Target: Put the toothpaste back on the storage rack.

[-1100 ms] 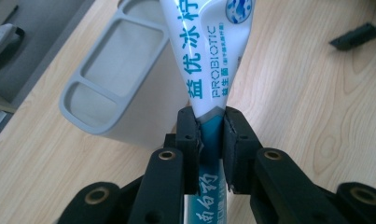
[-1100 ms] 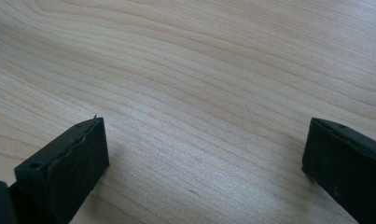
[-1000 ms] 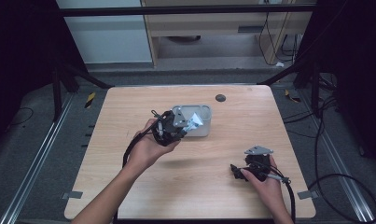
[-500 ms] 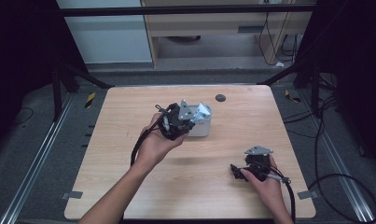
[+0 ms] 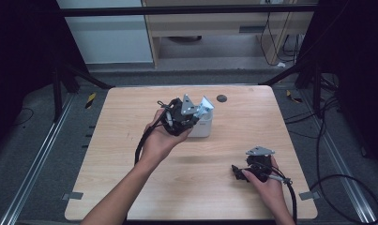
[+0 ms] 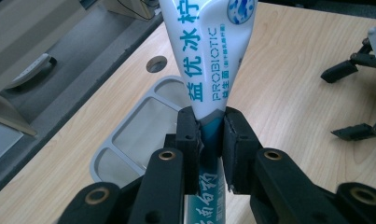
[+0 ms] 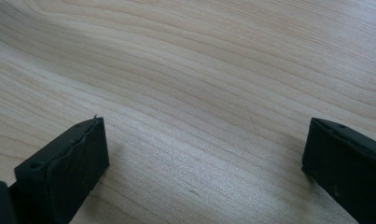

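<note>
Left gripper view: left gripper [image 6: 210, 135] clamps toothpaste tube [image 6: 209, 51] above tray [image 6: 129, 135]; high view hides grip.

Tube [image 6: 209, 60] cut off at the top edge in the left gripper view, cap end out of frame; lower end lost behind the left gripper [image 6: 210, 140] and its pads. Tray [image 6: 129, 140] partly hidden behind the same jaws, near compartments not fully readable. In the high view, tray [image 5: 203, 127] mostly covered by the left hand [image 5: 161, 138], tube too small to make out there. Right gripper [image 7: 204, 154] cropped at both bottom corners in its own view. Small dark spot [image 5: 221, 98] near the table's far edge, too tiny to identify.
</note>
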Demonstrator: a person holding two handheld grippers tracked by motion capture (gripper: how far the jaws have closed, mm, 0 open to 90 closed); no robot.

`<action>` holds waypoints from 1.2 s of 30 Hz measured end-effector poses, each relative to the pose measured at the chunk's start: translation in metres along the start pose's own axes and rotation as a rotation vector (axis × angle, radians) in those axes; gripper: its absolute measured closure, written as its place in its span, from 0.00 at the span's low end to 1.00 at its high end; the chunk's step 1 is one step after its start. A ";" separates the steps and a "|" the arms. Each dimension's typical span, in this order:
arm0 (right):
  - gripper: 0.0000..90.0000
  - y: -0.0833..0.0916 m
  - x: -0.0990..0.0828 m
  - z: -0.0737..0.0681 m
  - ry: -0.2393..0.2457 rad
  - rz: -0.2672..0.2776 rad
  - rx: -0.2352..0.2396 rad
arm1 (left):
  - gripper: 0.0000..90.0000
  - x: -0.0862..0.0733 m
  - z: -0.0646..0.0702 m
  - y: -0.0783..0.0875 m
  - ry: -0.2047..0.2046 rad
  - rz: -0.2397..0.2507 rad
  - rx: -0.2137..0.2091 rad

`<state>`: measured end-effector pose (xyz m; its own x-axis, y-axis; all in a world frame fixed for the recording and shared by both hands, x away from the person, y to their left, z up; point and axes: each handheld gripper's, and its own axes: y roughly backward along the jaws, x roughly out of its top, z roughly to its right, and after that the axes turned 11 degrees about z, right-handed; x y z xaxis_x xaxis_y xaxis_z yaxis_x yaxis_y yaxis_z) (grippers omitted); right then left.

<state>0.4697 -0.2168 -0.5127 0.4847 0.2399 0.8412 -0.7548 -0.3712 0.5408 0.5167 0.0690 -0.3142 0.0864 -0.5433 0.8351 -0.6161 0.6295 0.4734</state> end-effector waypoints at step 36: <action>0.01 0.000 0.000 0.000 0.002 0.000 -0.002 | 0.87 0.037 -0.018 -0.008 0.050 0.144 0.094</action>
<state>0.4696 -0.2166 -0.5128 0.4838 0.2419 0.8411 -0.7555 -0.3696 0.5409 0.5393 0.0538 -0.2826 0.0294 -0.4217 0.9063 -0.6953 0.6427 0.3217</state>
